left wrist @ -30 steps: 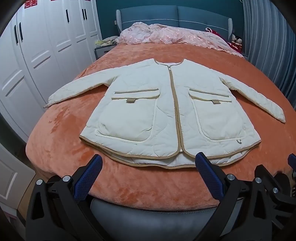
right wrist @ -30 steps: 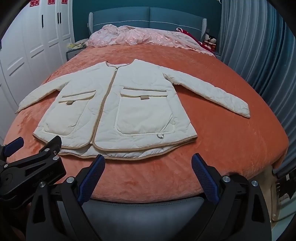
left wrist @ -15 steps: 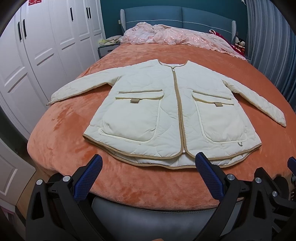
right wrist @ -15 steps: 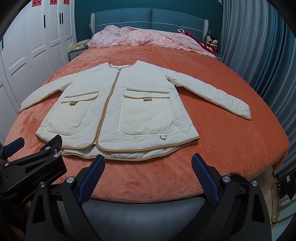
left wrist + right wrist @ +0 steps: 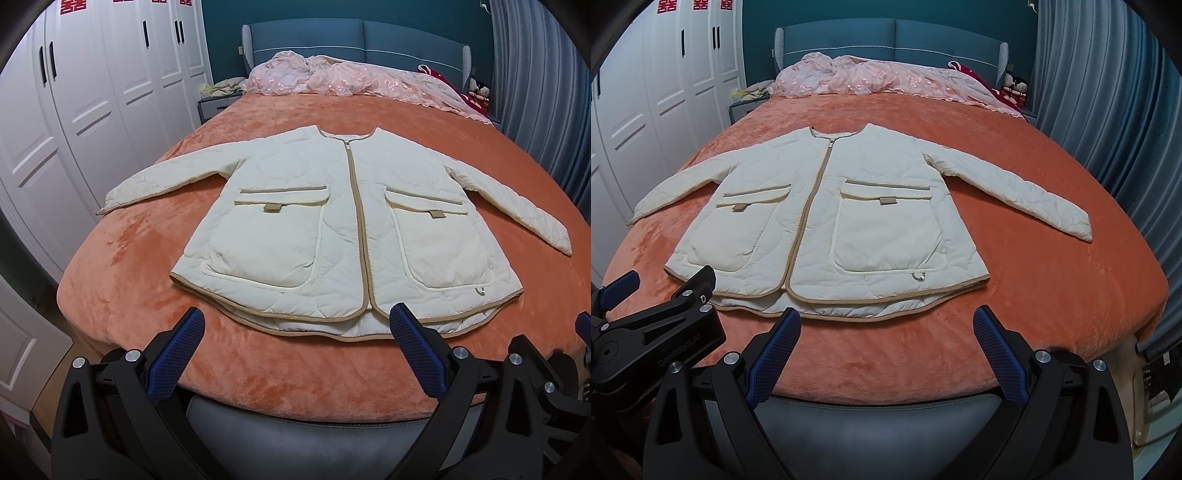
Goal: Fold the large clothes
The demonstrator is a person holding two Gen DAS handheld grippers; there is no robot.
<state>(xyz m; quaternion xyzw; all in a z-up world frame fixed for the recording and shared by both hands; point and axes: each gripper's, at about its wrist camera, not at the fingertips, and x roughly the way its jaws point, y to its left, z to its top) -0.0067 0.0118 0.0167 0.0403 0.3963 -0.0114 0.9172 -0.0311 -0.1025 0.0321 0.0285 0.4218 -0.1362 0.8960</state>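
Jacket (image 5: 343,221) is lying flat, front up, zipped, on the orange bed (image 5: 129,295), collar toward the headboard (image 5: 354,40), hem toward the foot edge. Both sleeves are spreading out to the sides and resting on the blanket; the left sleeve (image 5: 166,177) is reaching toward the wardrobe (image 5: 74,110) side, the right sleeve (image 5: 1027,195) toward the curtain (image 5: 1108,92) side. Hem is showing a second layer peeking out below the front panels, so the back is sitting slightly longer or shifted.

Left claw (image 5: 295,350) is hovering over the foot of the bed, jaws wide, gripping nothing; its tips are sitting just short of the hem. Right claw (image 5: 886,350) is doing the same, jaws wide and empty, level with the hem's right half. The left claw's body is showing at the lower left of the right wrist view, so the two are working side by side.

Judgement: folding is not yet begun; this is the approach stage, nothing folded so far. The next move is likely calling for a sleeve to be brought across the chest, or a side panel folded inward. That needs a claw travelling out to a cuff or a shoulder seam and pinching through padded quilting. The fabric looks puffy, so a shallow pinch may be slipping off; a deeper bite at the cuff edge seems safer.

Pink bedding (image 5: 351,77) at the head is lying well apart from the jacket.
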